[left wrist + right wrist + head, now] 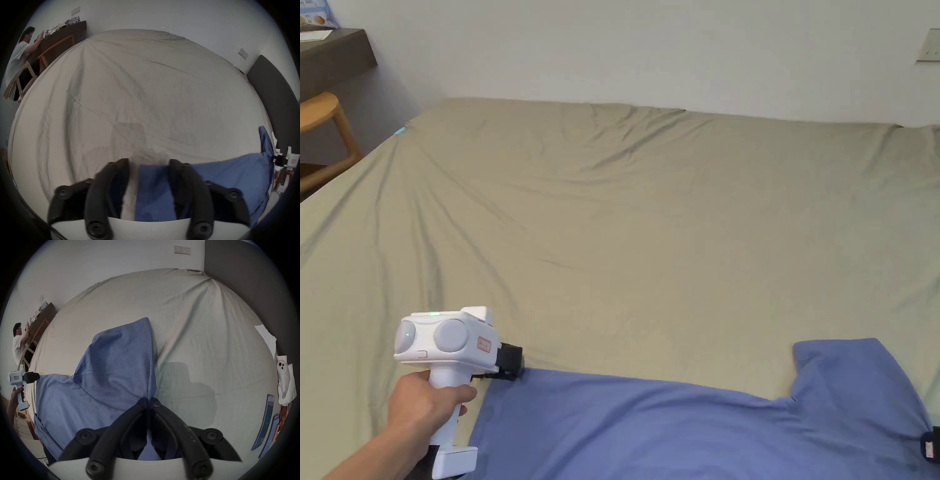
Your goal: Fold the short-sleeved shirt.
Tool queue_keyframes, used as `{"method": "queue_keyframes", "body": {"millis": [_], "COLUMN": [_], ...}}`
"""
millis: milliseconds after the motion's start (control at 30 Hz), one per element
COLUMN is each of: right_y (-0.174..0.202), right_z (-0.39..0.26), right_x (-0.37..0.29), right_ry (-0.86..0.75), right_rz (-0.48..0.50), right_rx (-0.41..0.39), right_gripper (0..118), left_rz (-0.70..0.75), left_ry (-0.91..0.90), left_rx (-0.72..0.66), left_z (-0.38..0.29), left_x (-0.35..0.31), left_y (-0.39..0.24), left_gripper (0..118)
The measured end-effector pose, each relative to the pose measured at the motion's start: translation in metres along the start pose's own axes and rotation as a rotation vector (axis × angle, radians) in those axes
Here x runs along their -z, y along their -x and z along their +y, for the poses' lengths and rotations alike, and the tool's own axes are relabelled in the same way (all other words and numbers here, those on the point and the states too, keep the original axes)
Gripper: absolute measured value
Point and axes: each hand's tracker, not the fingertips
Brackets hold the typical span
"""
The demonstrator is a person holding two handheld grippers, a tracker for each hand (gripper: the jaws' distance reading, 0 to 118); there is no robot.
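Across most of the head view spreads the wide bed under its wrinkled beige sheet [650, 231], and your blue short-sleeved cotton shirt [700, 425] lies along the bottom edge of that frame, its body stretched flat from lower left to lower right, with one sleeve poking up at the right. Nothing looks folded yet, so I judge you are just spreading it out and every fold remains to do. Your right gripper [149, 400], at the lower centre of its own view, has its jaws pinched together on the shirt's edge. Your left gripper [148, 164], in the lower middle of its own view, stands with jaws wide apart, the shirt's corner lying between them but not clamped.
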Motion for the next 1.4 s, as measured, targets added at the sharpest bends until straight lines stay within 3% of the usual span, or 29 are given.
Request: {"method": "queue_keyframes", "body": {"millis": [167, 300, 400, 500, 600, 767, 933, 1100, 1233, 1400], "right_y": [-0.002, -0.001, -0.002, 0.001, 0.002, -0.005, -0.027, -0.054, -0.058, -0.065], "right_z": [0.002, -0.002, -0.003, -0.006, -0.022, -0.086, -0.174, -0.254, -0.281, -0.287], "right_x": [0.000, -0.005, -0.015, -0.041, -0.081, -0.157, -0.198, -0.177, -0.143, -0.127], "right_ry": [0.004, -0.011, -0.027, -0.098, -0.168, -0.252, -0.251, -0.106, -0.023, -0.004], "right_rz": [0.006, 0.011, 0.025, 0.058, 0.109, 0.195, 0.217, 0.156, 0.137, 0.094], "right_rx": [0.004, 0.010, 0.006, -0.058, -0.100, -0.160, -0.158, -0.079, -0.034, -0.074], "right_gripper": [3, 3, 3, 3, 3, 3, 3, 3, 3, 4], "left_rz": [-0.033, -0.052, -0.049, -0.118, -0.165, -0.337, -0.353, -0.435, -0.369, -0.360], "left_ry": [0.018, 0.008, -0.025, -0.080, -0.143, -0.239, -0.330, -0.284, -0.190, -0.140], "left_rx": [0.070, 0.075, 0.056, 0.052, 0.128, 0.130, 0.152, -0.001, 0.039, -0.015], "left_z": [-0.006, -0.004, -0.002, -0.007, -0.025, -0.095, -0.180, -0.251, -0.284, -0.300], "left_x": [-0.007, -0.011, -0.020, -0.048, -0.094, -0.187, -0.245, -0.241, -0.212, -0.191], "left_y": [-0.013, -0.013, -0.006, -0.005, -0.005, 0.014, 0.048, 0.087, 0.084, 0.084], "left_gripper": [12, 5, 5, 5, 5, 5, 5, 5, 5, 6]}}
